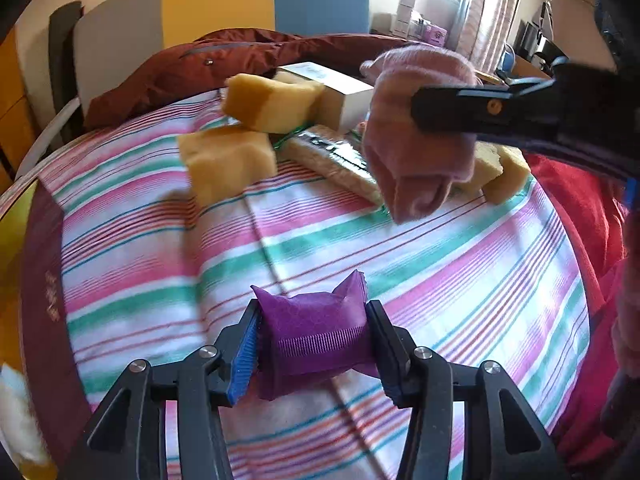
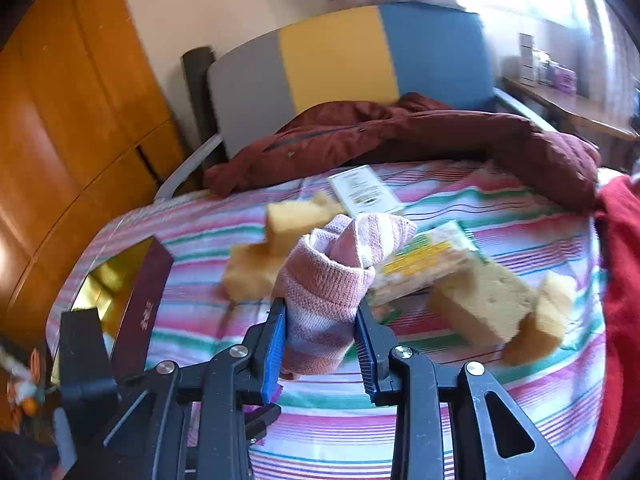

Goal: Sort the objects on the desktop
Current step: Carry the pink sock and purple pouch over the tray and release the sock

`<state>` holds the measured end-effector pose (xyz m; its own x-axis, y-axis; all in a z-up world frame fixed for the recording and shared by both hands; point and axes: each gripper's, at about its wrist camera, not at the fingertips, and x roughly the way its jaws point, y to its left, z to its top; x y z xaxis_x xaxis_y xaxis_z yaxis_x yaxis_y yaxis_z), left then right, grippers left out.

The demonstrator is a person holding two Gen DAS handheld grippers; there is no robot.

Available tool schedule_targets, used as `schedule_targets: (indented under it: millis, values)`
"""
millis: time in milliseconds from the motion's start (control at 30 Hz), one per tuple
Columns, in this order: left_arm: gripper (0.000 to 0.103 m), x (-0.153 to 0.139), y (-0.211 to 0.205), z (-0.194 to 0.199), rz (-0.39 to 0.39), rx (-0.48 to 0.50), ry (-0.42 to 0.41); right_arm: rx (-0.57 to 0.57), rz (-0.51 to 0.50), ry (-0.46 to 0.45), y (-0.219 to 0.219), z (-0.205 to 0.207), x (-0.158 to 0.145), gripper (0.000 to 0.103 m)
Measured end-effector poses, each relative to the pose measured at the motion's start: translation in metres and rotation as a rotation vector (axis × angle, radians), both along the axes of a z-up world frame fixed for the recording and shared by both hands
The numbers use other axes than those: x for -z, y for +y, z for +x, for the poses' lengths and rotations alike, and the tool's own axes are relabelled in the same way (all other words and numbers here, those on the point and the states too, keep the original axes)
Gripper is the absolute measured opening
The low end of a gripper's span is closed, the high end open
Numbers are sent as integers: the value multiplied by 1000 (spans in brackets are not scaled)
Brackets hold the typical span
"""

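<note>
Over the striped bed [image 1: 460, 280], left gripper [image 1: 314, 344] angled down, fingers [image 1: 246, 344] clamping one purple pouch [image 1: 312, 336]; right gripper [image 2: 320, 340] pinching one pink sock [image 2: 324, 292]; four sponges [image 2: 484, 304].

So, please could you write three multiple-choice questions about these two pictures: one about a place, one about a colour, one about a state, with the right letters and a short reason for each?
1. Where does the white box lie?
A. next to the dark red jacket
B. inside the maroon case
C. on the wooden cupboard

2. What colour is the small packet between the left gripper's pads?
A. green
B. purple
C. yellow

3. What is the state of the right gripper?
A. open and empty
B. shut on a sponge
C. shut on the pink sock

Answers:
1 A, the box lies on the striped sheet by the jacket.
2 B, the packet is plainly purple.
3 C, both pads press the sock's sides.
</note>
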<state>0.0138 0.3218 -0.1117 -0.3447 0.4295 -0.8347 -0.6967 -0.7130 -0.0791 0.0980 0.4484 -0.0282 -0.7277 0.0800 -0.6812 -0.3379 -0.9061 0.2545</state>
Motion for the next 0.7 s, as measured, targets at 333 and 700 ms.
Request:
schedule_targets:
  millis: [333, 700]
  values:
    - [51, -28, -42, 6, 63, -33, 44, -111, -8, -43, -23, -9, 12, 33]
    - [52, -64, -104, -7, 136, -143, 112, -184, -13, -62, -41, -15, 17, 33]
